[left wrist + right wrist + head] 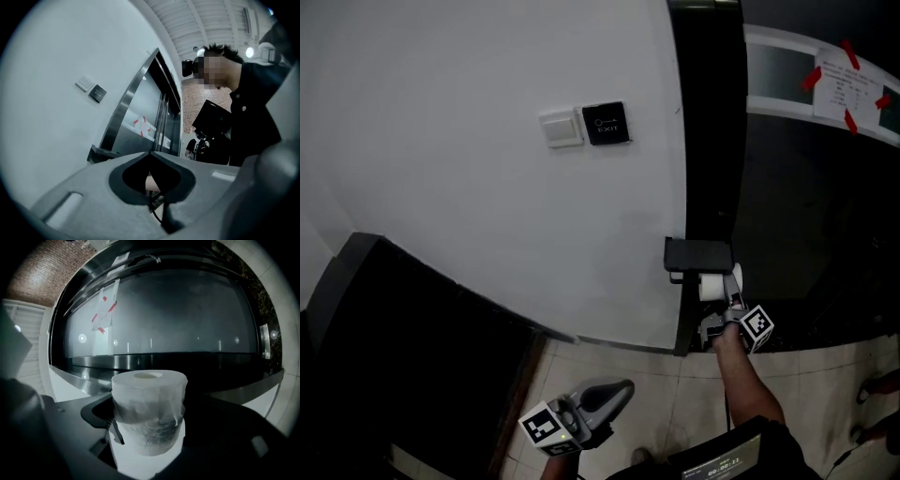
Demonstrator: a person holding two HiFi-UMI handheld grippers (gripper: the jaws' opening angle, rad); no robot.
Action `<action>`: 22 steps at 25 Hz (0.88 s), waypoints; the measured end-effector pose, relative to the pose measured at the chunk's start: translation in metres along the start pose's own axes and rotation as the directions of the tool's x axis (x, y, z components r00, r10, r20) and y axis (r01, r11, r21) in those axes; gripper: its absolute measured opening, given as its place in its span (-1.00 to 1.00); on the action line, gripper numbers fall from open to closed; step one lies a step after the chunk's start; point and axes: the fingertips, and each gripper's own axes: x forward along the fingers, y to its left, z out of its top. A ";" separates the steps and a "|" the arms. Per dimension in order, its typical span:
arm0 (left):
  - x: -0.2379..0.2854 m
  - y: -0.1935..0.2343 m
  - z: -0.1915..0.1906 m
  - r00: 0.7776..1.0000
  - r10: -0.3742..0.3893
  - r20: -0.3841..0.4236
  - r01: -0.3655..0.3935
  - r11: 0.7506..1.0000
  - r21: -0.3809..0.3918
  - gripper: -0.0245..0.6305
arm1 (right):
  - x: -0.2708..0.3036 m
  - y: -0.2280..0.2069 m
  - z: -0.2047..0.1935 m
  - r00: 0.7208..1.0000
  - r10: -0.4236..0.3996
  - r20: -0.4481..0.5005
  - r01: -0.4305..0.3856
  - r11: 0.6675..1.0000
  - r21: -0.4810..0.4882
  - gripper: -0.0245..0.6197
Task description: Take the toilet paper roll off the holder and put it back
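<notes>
Over by the wall, the right gripper (724, 300) clasped the toilet paper roll (149, 411) between its jaws, just beneath the black holder (698, 254). The left gripper (619, 390) hung low, jaws together, empty.
</notes>
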 end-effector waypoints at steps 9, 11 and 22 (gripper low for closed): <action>-0.025 0.002 0.005 0.998 0.063 0.010 -0.063 0.998 0.016 -0.92 | 0.017 -0.007 -0.075 0.992 0.032 -0.125 -0.024 0.997 0.070 0.37; -0.029 0.003 0.007 0.997 0.072 0.011 -0.072 0.997 0.012 -0.92 | 0.017 -0.005 -0.080 0.985 0.046 -0.169 -0.044 0.999 0.014 0.48; 0.001 -0.016 0.008 0.999 -0.032 -0.001 0.032 0.999 0.010 -0.92 | -0.083 -0.017 -0.118 0.889 -0.041 -0.457 -0.075 0.970 -0.232 0.81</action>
